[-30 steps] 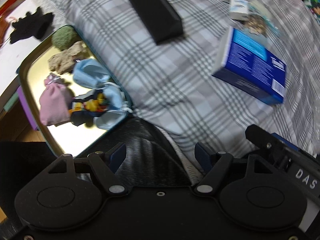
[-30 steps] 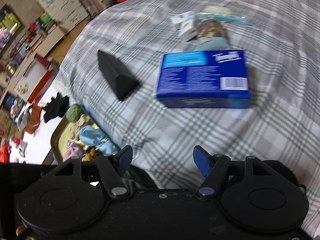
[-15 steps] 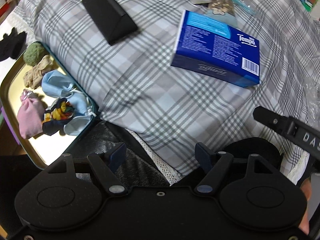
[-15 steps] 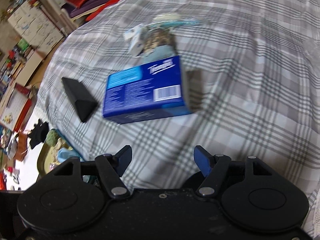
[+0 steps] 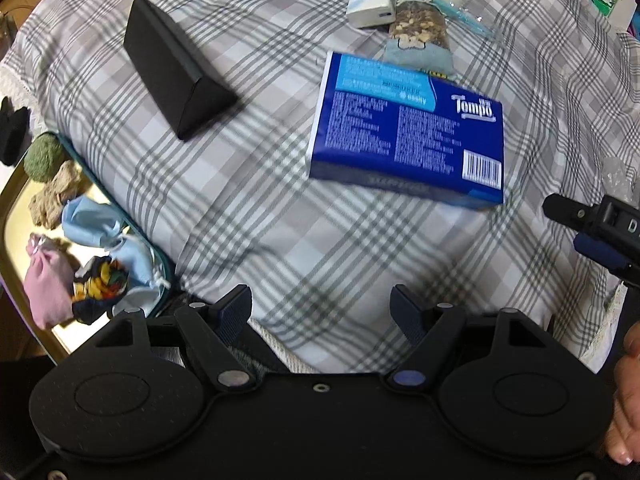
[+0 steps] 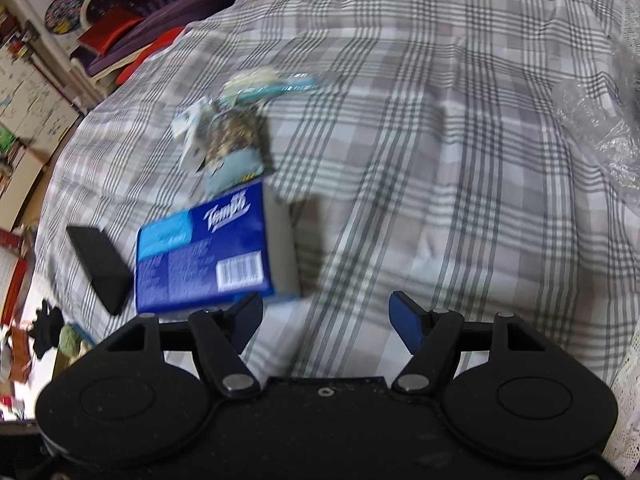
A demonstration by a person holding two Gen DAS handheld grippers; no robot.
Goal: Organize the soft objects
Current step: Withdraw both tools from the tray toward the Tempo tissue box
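A blue Tempo tissue pack (image 5: 406, 142) lies on the grey plaid bedspread (image 5: 280, 220); the right wrist view has it (image 6: 208, 252) at lower left. Beyond it sit a printed pouch (image 5: 420, 40) and two small white tissue packs (image 5: 370, 2). At far left a gold tray (image 5: 12, 220) holds a pink pouch (image 5: 46, 284), light blue pouches (image 5: 92, 220), a green ball (image 5: 42, 156) and a beige lump. My left gripper (image 5: 322, 308) is open and empty above the bed's near edge. My right gripper (image 6: 326, 320) is open and empty over bare bedspread.
A black triangular case (image 5: 176, 80) lies left of the tissue pack. Crinkled clear plastic (image 6: 604, 128) sits at the right edge of the bed. The other gripper's tip (image 5: 588, 220) and a hand (image 5: 628, 392) show at right. Furniture and clutter stand beyond the bed's left side.
Both views have swept right across the bed. The tray slid toward the left edge in the left wrist view; the tissue pack moved to lower left in the right wrist view.
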